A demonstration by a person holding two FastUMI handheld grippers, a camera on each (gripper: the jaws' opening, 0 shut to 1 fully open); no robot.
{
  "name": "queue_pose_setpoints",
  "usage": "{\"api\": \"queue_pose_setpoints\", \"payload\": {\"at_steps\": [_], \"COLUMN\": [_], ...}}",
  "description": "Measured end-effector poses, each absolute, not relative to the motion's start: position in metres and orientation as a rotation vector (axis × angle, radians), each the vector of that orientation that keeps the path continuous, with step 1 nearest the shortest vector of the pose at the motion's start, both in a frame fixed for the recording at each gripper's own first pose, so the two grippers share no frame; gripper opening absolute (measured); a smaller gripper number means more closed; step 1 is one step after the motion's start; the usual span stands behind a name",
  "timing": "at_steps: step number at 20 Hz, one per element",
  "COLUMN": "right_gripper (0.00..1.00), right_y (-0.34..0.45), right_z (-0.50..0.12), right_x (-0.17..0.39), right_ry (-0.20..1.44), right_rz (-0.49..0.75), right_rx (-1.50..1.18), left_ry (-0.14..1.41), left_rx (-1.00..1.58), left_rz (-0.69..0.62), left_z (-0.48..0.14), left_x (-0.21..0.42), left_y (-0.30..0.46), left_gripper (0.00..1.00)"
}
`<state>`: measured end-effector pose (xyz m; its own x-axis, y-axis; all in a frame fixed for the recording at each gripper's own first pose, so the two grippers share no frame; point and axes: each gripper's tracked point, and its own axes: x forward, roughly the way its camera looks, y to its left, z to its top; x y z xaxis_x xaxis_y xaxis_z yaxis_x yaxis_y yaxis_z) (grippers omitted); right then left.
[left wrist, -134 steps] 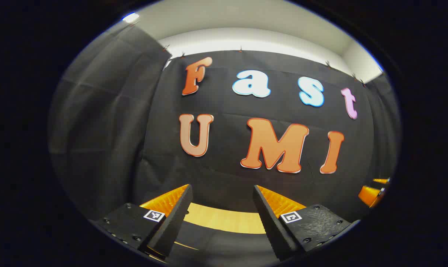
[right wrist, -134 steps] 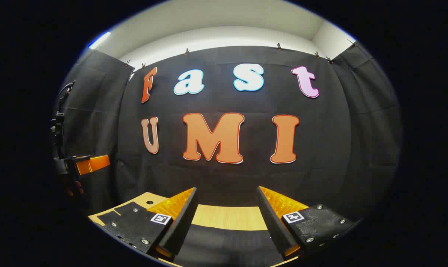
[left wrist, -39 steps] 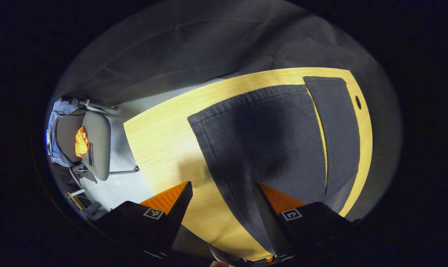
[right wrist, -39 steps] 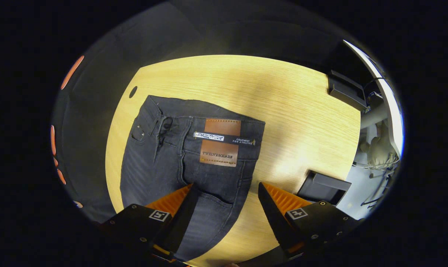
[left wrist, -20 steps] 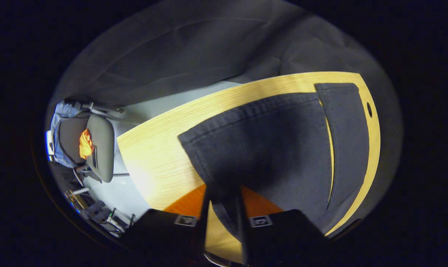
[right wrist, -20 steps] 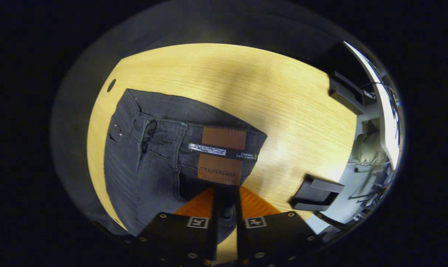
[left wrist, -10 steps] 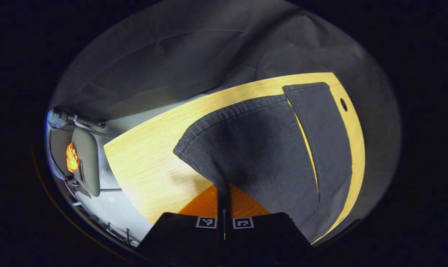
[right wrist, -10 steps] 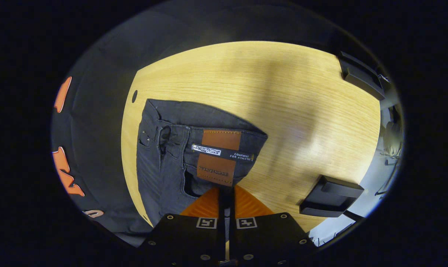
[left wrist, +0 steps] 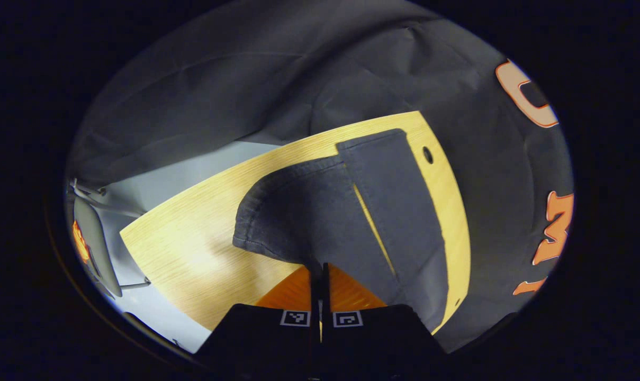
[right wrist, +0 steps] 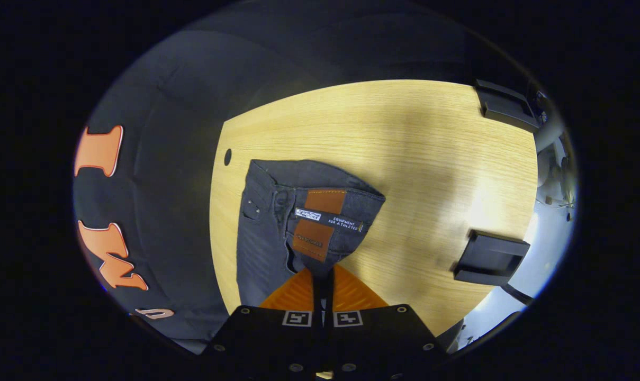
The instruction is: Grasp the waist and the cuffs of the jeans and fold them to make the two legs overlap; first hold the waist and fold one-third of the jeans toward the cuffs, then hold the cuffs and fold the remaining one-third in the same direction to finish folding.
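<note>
While lifted off the table (left wrist: pixel 192 248), the cuff (left wrist: pixel 277 222) sits clamped in the left gripper (left wrist: pixel 320 272). Right gripper (right wrist: pixel 324 278) pinches the waist (right wrist: pixel 320 222) edge. Bare wood lies beside both.

On the table (right wrist: pixel 431 137) we find the jeans (right wrist: pixel 277 227), their waist end toward the right gripper (right wrist: pixel 323 278) and their cuffs (left wrist: pixel 277 211) toward the left gripper (left wrist: pixel 320 270), with two trays (right wrist: pixel 492 256) lying to the right of the waist.
</note>
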<state>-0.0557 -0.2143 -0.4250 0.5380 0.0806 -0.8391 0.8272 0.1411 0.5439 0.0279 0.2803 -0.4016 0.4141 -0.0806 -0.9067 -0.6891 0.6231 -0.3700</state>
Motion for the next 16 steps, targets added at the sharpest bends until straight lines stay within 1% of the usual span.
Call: {"api": "queue_pose_setpoints", "payload": {"at_steps": [3,5,8,11,14,16], "right_gripper": [0.0,0.0,0.0,0.01,0.01,0.01], "right_y": [-0.214,-0.218,-0.215,-0.215,-0.217,-0.219], "right_z": [-0.416,-0.41,-0.402,-0.4,-0.395,-0.391], "right_x": [-0.052,-0.049,-0.038,-0.031,-0.015,-0.003], "right_ry": [0.838,0.817,0.807,0.827,0.825,0.822], "right_rz": [-0.64,-0.592,-0.554,-0.582,-0.574,-0.565], "right_rx": [1.328,1.289,1.295,1.299,1.31,1.297], "left_ry": [1.072,1.058,1.028,1.015,1.002,1.028], "left_rx": [-0.835,-0.795,-0.755,-0.741,-0.718,-0.695], "left_rz": [0.405,0.358,0.316,0.312,0.302,0.301], "left_z": [-0.39,-0.386,-0.375,-0.371,-0.368,-0.375], "left_x": [0.049,0.063,0.087,0.11,0.137,0.15], "left_y": [0.279,0.274,0.269,0.269,0.272,0.273], "left_gripper": [0.01,0.01,0.01,0.01,0.01,0.01]}}
